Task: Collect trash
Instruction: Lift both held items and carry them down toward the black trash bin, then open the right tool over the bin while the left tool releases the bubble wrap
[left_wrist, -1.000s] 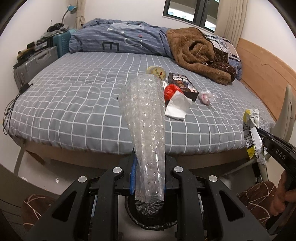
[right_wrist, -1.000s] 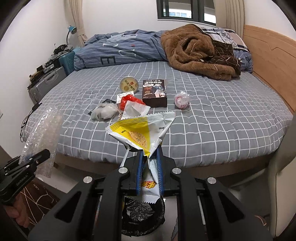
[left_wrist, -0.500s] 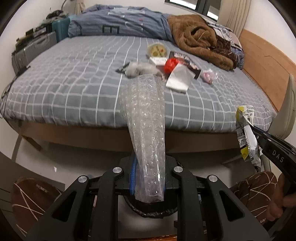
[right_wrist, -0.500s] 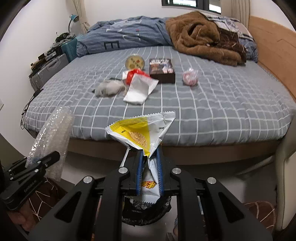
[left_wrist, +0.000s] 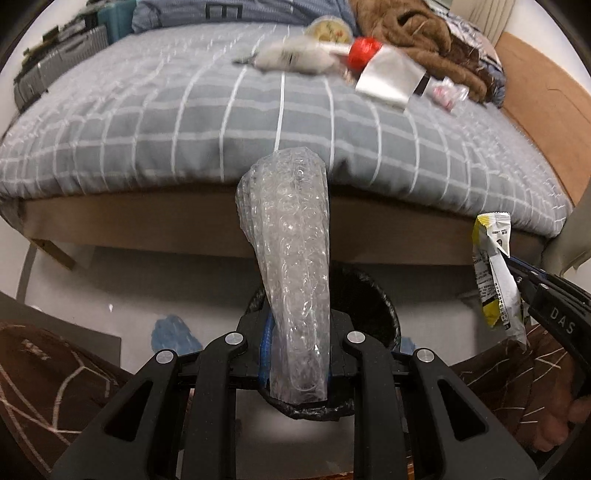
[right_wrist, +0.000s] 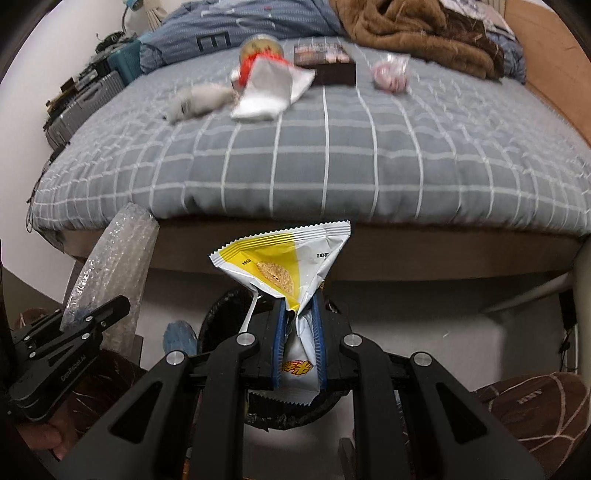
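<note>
Left gripper (left_wrist: 297, 332) clamps bubble wrap (left_wrist: 291, 258); right gripper (right_wrist: 298, 332) clamps snack wrapper (right_wrist: 284, 262); both above black bin (left_wrist: 373, 295).

Clear bubble wrap (left_wrist: 291, 266), yellow-and-white snack wrapper (right_wrist: 284, 269) with red-yellow print, black bin liner (left_wrist: 369, 295), grey bedsheet (right_wrist: 332, 155) with white grid, brown blanket (right_wrist: 399, 22), red item (left_wrist: 364, 51), possibly plastic, blue gripper pads (right_wrist: 318, 343)

A bed (right_wrist: 332, 155) with a grey checked cover holds a brown blanket (right_wrist: 406, 22); grey suitcases (right_wrist: 85, 99) stand beside it.
</note>
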